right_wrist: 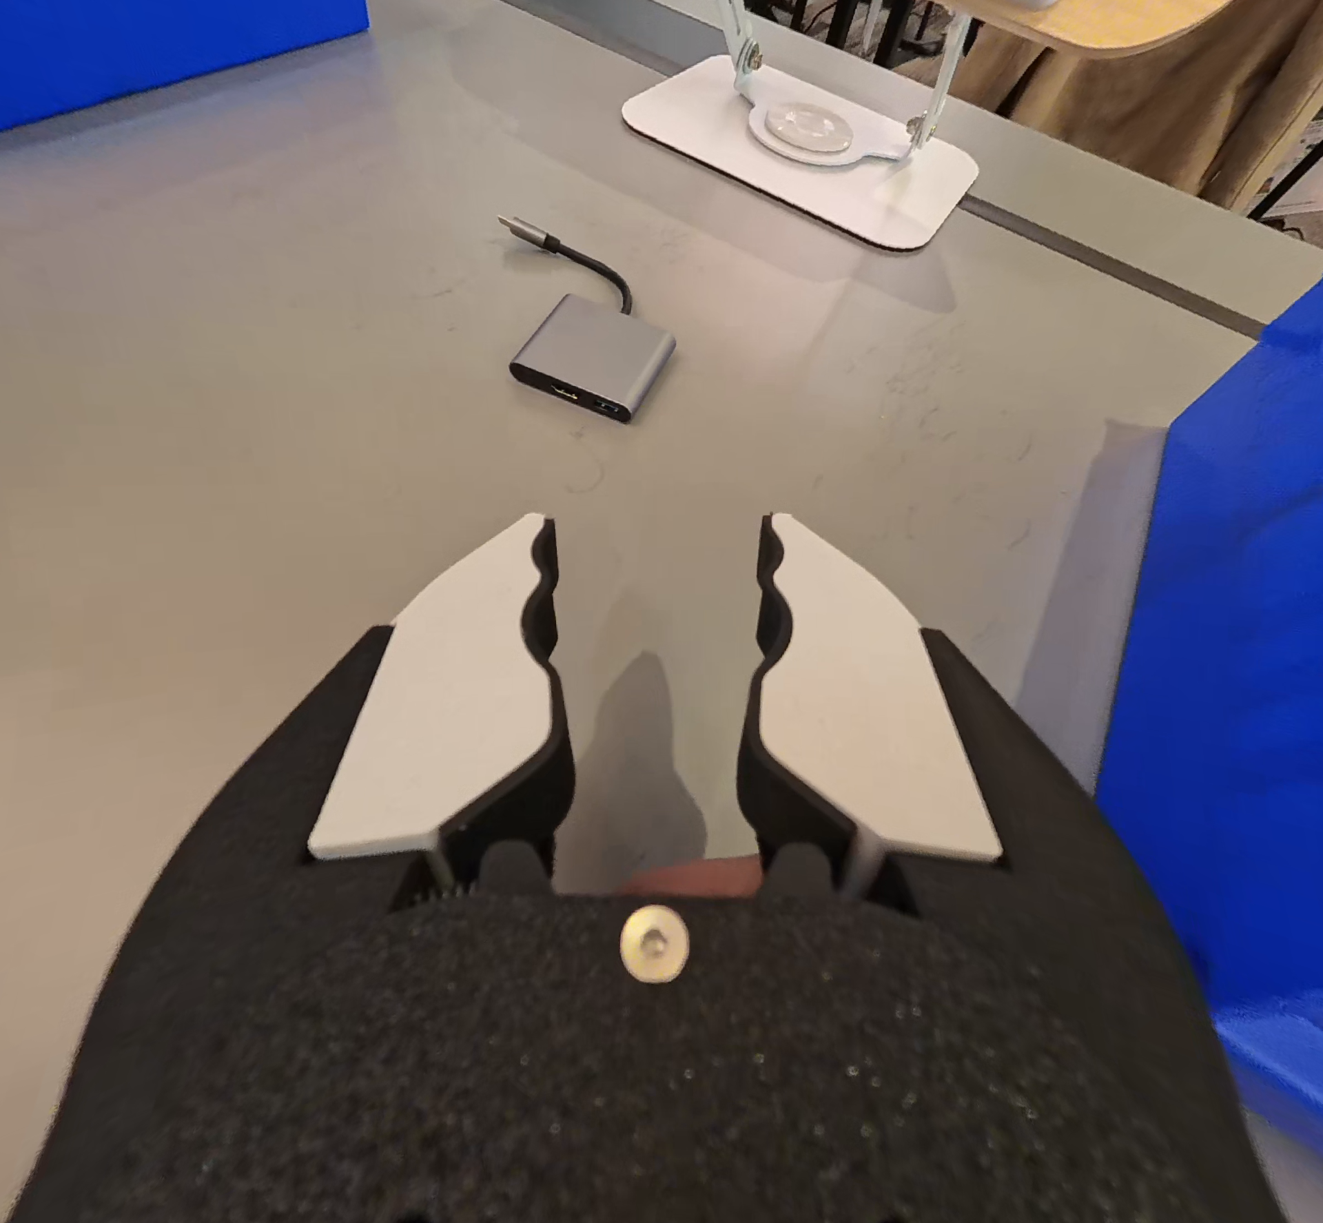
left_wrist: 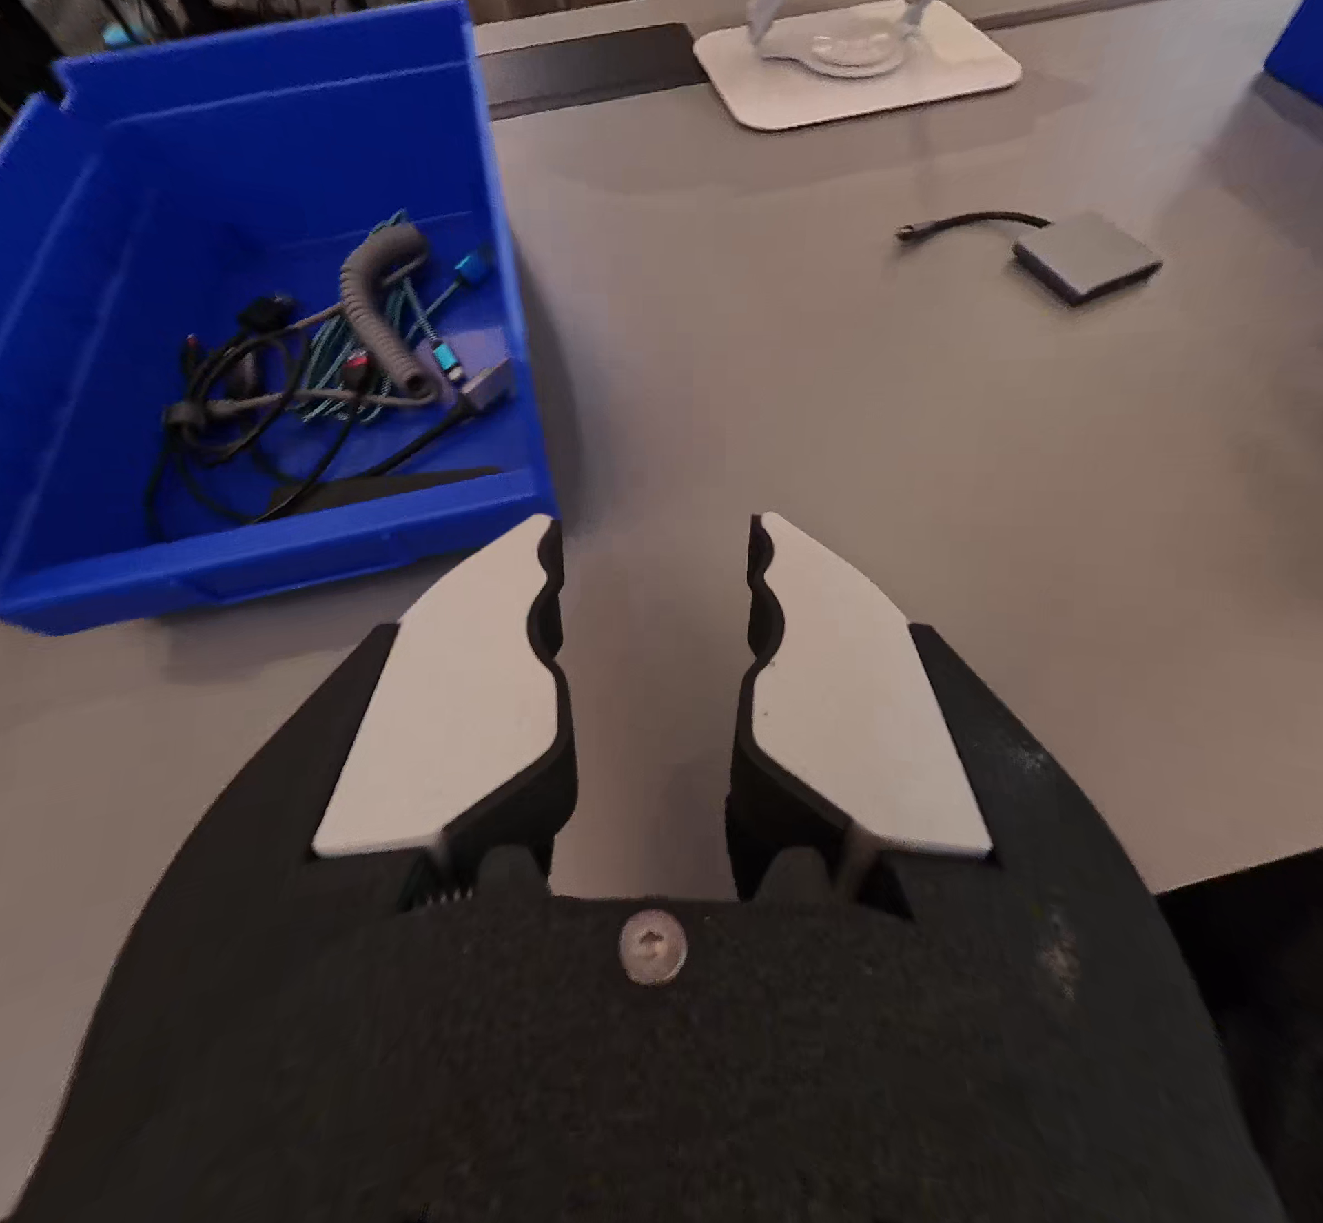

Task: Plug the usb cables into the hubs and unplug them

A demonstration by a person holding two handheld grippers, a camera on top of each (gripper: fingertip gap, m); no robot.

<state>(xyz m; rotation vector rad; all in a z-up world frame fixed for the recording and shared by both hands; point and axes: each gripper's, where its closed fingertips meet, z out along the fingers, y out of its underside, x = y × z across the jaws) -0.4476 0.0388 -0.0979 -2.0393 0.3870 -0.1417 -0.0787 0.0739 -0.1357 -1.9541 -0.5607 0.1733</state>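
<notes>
Item: grey USB hub [right_wrist: 593,358], flat on the grey table [right_wrist: 215,401], ports facing us in the right wrist view, its short black pigtail cable [right_wrist: 573,258] curling away and ending in a free plug; nothing is plugged in. We also see it in the left wrist view [left_wrist: 1087,258], well apart from the bin.

Item: USB cables [left_wrist: 343,358], a tangled heap in the blue bin [left_wrist: 215,580] at the left: one grey coiled lead, teal braided leads, several black ones.

Item: left gripper [left_wrist: 653,530], fingers spread wide, empty, just beside the bin's near corner.

Item: right gripper [right_wrist: 657,526], fingers spread wide, empty, pointed at the hub with bare table between.

Item: white stand base [right_wrist: 802,151] beyond the hub; further blue bins [right_wrist: 1231,616] at the edges of the right view.

Risks, as we judge them: the tangle may lift several leads at once; the light hub may slide when a plug is pushed unless the other gripper pins it; a plug gripped askew may jam at the port.

Unclear: the connector types in the heap, blurred by motion; the contents of the other bins, cut off; the upper part of the stand.
</notes>
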